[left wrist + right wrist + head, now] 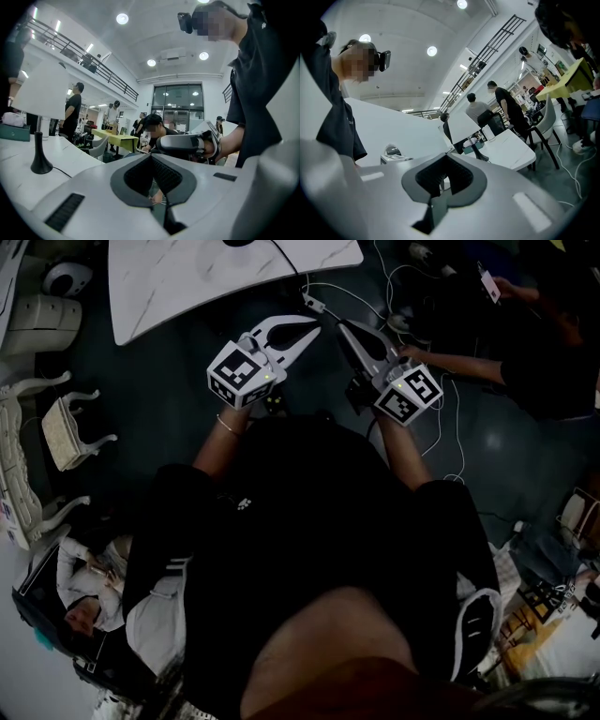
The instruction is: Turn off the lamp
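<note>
Closest, on the near side of the lamp [40,91]: left gripper [316,328] and right gripper [341,327], level, side by side, tips nearly meeting. Both pinched shut, nothing held (same closed wedge in each gripper view).

Just ahead of the tips, short of the lamp: edge of the white marbled table [187,287], and off that edge a small white block [314,305] on a lead. Possibly an inline switch; too small to tell. Thin cord [61,172] from the lamp's base across the tabletop toward that edge.

Lamp itself upright on the table, well beyond the tips: white shade, slim dark stem, flared dark base. Cannot tell lit or dark; no plain glow on the shade under bright ceiling lights. Fits a lamp yet to be switched, equally one already off with the grippers parked short of it.

Judged good practice either way:
- Keep the shut tips clear of the slack cord: no snagging, no tug on a base that looks light.
- For any press on a switch, use one closed tip square-on, with the cord steadied.

Near the lamp's lead, crowding the right gripper: seated person's forearm [450,362], loose floor cables [441,427]. Off to the lamp's other side, ornate white stool [70,427]. Beyond the lamp: standing people [75,110], yellow table [115,137].
</note>
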`<state>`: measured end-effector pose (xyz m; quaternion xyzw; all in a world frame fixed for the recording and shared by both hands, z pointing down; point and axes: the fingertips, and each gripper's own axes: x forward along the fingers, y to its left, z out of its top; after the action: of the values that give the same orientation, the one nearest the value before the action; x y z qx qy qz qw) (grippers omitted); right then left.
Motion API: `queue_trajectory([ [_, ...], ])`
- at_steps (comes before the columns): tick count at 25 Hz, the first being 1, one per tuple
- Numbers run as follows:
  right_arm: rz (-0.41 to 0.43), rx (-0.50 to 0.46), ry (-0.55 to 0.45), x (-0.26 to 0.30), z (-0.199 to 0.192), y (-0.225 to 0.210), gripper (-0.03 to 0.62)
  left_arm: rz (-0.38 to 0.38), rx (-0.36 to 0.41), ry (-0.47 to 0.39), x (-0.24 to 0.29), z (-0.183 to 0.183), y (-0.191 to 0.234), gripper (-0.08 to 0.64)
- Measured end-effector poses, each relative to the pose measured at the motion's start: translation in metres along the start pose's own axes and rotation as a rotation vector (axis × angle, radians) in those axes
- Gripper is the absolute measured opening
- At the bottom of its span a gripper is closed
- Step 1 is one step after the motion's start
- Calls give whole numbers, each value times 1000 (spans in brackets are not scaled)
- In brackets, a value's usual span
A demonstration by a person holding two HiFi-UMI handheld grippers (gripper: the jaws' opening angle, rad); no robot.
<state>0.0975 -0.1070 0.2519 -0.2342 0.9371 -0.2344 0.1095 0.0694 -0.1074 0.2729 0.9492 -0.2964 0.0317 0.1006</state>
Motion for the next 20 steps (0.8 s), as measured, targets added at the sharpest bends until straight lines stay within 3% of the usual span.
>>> queue_trajectory([
  [8, 22, 9, -1, 5, 0, 3, 0, -90, 15, 30, -5, 6, -6, 6],
  [20, 69, 12, 20, 19, -8, 24, 0, 17, -38, 28, -68, 4, 8, 8],
])
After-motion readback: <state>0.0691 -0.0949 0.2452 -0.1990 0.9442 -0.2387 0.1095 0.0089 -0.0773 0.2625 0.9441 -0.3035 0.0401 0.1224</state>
